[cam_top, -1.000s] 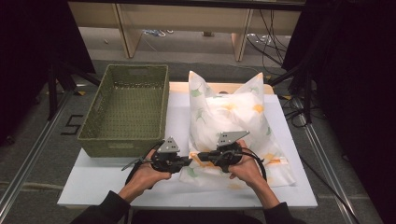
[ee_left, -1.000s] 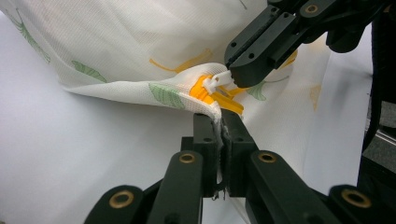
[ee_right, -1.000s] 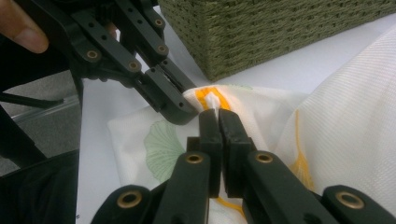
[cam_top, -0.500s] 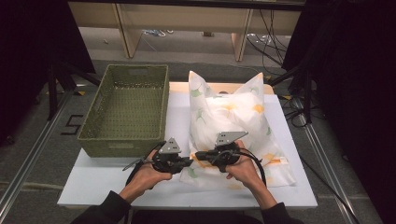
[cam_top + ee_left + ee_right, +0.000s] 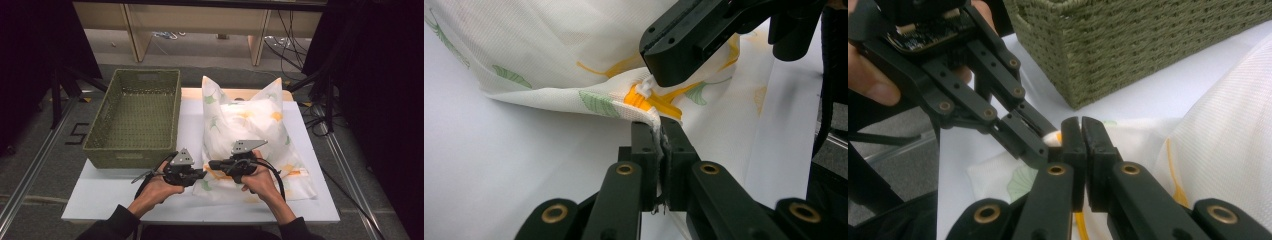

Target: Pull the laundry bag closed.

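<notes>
Two grippers — left gripper (image 5: 199, 173) and right gripper (image 5: 216, 164) — pinch the pillowcase (image 5: 250, 135) edge tight, its zipper tab (image 5: 644, 89) gripped; the basket (image 5: 135, 117) waits empty.

A white tabletop (image 5: 125, 197) carries two things: a green woven basket (image 5: 135, 120) at its left, reaching the far edge, and a white pillow (image 5: 250, 125) with green and orange leaf prints at the right, just beside the basket, not touching it
</notes>
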Available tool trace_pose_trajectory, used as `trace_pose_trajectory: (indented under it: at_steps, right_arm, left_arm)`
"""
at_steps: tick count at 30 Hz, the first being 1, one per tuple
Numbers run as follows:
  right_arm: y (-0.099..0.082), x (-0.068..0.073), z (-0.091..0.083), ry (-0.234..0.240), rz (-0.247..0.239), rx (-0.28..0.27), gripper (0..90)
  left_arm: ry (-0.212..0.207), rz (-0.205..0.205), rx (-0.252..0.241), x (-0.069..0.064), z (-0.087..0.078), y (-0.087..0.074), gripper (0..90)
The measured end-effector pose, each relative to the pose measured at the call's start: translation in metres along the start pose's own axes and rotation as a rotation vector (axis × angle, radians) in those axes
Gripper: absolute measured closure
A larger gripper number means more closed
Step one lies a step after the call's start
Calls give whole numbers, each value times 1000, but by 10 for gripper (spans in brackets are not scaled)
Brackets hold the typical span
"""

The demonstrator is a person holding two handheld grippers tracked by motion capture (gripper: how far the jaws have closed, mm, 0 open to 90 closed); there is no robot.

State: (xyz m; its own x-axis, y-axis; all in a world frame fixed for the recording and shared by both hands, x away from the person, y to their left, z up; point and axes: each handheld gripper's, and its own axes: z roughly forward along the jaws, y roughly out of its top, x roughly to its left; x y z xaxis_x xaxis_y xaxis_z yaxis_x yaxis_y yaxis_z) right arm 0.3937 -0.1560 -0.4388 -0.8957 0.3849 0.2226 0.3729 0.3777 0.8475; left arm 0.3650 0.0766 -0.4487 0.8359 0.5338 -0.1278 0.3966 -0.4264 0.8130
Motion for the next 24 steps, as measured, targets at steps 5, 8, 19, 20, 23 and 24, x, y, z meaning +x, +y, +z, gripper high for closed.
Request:
trace_pose_trajectory:
  at_steps: [5, 8, 19, 20, 23, 24]
  right_arm:
    - [-1, -2, 3, -1, -31, 1, 900]
    - [-1, 0, 2, -11, -2, 8, 900]
    - [0, -1, 0, -10, 3, -14, 900]
    - [0, -2, 1, -11, -10, -18, 899]
    - [0, -1, 2, 5, 8, -15, 897]
    - [-1, -1, 2, -5, 2, -22, 895]
  left_arm:
    - [-5, -2, 1, 0, 1, -1, 854]
    - [-2, -10, 3, -1, 0, -1, 853]
    - [-7, 7, 12, 0, 1, -1, 853]
    - [-8, 20, 12, 0, 1, -1, 853]
    - [-13, 7, 8, 0, 1, -1, 853]
    - [-12, 10, 5, 0, 1, -1, 853]
